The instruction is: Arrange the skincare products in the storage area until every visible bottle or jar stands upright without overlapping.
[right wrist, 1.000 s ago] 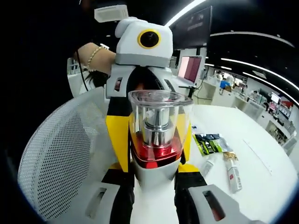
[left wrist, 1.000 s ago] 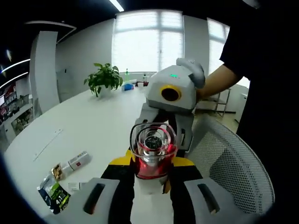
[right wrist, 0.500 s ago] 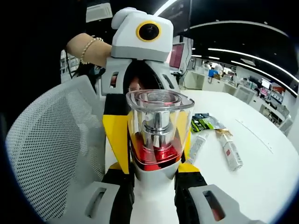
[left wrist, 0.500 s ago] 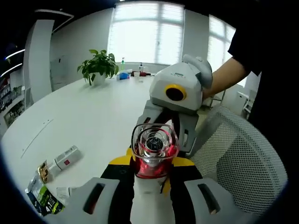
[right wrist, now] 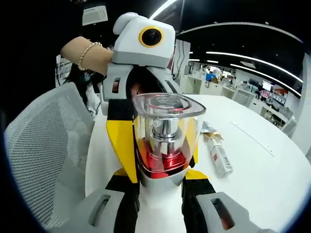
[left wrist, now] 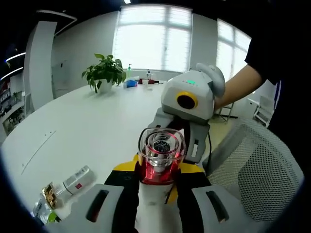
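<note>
Left gripper view: the left gripper has its fingers closed on a clear-capped red bottle at frame centre, over the white bench; the right gripper grips its far end. A small tube lies lower left.

Right gripper view: the right gripper's fingers pinch the bottle at centre, the left gripper opposite; a mesh chair at left.

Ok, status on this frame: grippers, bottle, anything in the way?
Left gripper and right gripper both shut on red bottle, upright above white table. White tube lies flat nearby. Mesh chair close alongside.
</note>
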`<move>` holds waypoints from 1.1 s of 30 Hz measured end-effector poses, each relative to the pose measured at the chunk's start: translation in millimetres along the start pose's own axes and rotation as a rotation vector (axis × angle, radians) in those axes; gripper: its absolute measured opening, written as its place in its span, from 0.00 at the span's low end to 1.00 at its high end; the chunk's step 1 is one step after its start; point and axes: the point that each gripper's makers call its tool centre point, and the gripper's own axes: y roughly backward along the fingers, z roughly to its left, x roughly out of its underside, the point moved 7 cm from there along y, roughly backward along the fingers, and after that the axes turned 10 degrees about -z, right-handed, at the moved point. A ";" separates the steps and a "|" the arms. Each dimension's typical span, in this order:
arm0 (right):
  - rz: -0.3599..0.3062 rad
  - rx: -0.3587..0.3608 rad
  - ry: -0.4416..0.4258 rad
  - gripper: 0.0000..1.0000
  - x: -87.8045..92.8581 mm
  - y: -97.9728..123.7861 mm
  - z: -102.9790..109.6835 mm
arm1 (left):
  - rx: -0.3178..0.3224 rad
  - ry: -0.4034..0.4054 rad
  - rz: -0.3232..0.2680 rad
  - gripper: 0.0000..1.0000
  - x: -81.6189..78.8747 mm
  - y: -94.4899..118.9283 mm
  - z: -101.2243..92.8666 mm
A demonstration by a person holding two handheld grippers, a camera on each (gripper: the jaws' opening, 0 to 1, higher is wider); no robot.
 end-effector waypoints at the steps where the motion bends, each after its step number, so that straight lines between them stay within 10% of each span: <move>1: -0.001 0.003 -0.001 0.23 0.3 -0.1 -3.1 | -0.002 0.002 -0.005 0.24 -0.8 -1.3 2.4; 15: -0.004 0.058 -0.018 0.23 3.2 -0.1 -45.5 | -0.051 0.005 -0.030 0.24 -5.4 -13.8 37.4; 33: 0.059 0.094 -0.027 0.32 6.4 -0.6 -40.2 | -0.153 0.047 -0.049 0.37 -8.5 -5.8 42.5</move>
